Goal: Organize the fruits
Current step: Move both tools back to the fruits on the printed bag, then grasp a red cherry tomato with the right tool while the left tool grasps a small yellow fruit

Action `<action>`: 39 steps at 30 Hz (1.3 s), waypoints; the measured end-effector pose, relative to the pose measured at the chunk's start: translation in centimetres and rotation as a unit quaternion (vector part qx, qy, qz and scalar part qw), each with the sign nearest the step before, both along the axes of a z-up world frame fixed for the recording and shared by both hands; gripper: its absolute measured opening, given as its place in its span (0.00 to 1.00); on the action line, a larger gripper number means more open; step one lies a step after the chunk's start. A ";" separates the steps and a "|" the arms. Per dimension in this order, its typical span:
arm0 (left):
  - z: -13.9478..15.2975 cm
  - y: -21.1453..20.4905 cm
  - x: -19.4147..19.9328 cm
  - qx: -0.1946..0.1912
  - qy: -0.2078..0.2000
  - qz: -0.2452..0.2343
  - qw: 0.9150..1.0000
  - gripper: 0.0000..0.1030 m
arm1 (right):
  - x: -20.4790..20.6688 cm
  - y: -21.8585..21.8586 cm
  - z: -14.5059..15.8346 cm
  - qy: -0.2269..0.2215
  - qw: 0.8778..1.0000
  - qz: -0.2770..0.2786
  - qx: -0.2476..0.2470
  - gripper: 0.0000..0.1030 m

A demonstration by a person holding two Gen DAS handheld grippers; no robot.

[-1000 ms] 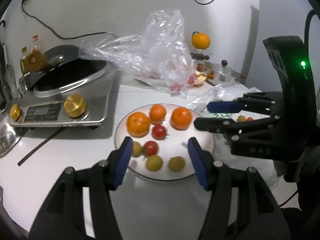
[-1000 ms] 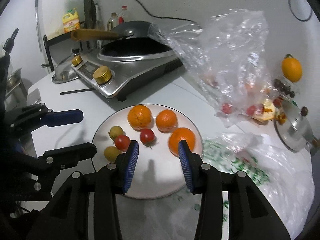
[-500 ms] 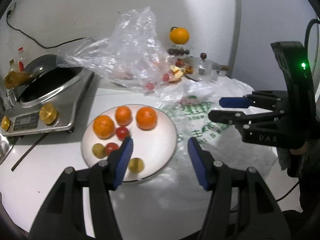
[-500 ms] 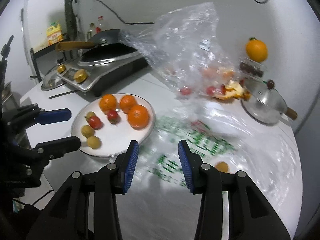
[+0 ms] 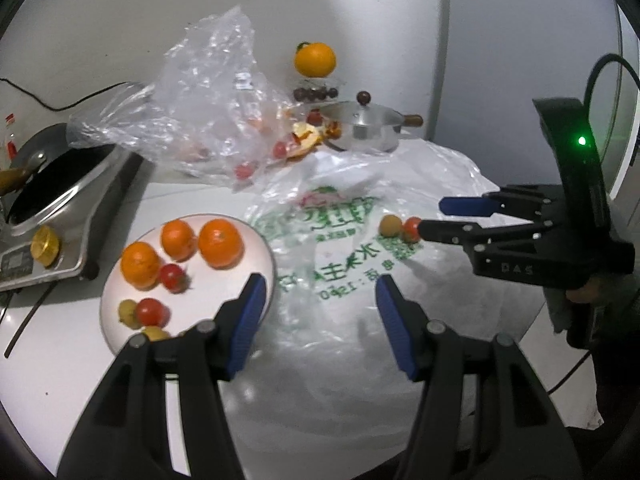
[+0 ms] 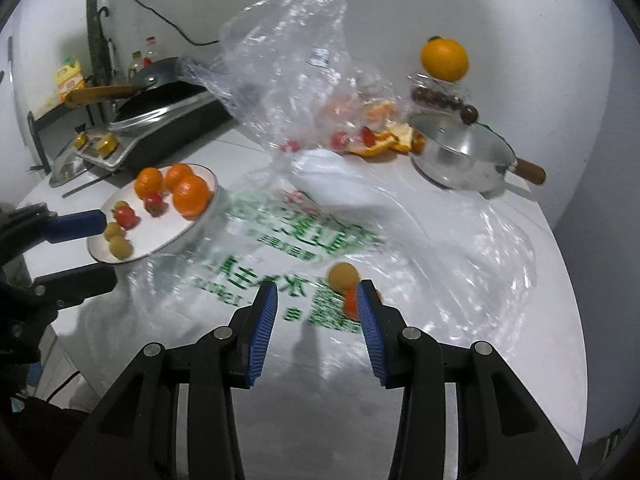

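A: What lies in front of the two grippers?

B: A white table (image 5: 60,368). In the left wrist view, a plate (image 5: 256,240) sits at centre left. It carries three oranges (image 5: 220,243), some small red tomatoes (image 5: 173,277) and a few yellow-green fruits (image 5: 127,313).

A: And to the right of the plate?

B: A flat plastic bag (image 5: 328,264) with green print covers the middle of the table. Two loose fruits lie on it at centre right: a yellow fruit (image 5: 390,225) and, touching it, a red tomato (image 5: 411,227).

A: Where are the grippers?

B: The left gripper (image 5: 318,312) fills the bottom of its own view, jaws spread with nothing between them, over the printed bag, with the left blue pad in front of the plate's rim. The right gripper (image 5: 434,218) reaches in from the right edge of that view, its tips just beside the tomato.

A: Is the right one pinching anything?

B: No. In the right wrist view, the right gripper (image 6: 318,322) has its jaws parted and empty. The yellow fruit (image 6: 343,276) sits just above the right pad, and the red tomato (image 6: 351,303) is partly hidden behind that pad; whether it touches I cannot tell.

A: What is at the back?

B: A crumpled clear bag (image 5: 200,112) at upper centre, a steel pot (image 5: 366,128) with a lid to its right, an orange on a stand (image 5: 315,59) above that, and a cooker (image 5: 60,200) at the left edge.
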State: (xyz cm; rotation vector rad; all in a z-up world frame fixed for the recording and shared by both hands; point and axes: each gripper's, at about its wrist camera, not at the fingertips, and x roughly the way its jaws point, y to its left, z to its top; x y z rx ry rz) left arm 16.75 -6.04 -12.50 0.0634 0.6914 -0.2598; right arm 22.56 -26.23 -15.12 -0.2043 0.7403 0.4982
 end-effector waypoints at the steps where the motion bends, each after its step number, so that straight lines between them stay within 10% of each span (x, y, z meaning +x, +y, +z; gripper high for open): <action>1: -0.1 -0.3 0.2 0.001 0.002 -0.002 1.000 0.57 | 0.2 -0.3 -0.3 0.002 1.000 -0.002 -0.001 0.42; 39: -3.1 -8.4 8.2 0.042 0.050 -0.044 0.997 0.57 | 3.7 -4.2 -2.7 0.029 0.999 0.018 0.036 0.29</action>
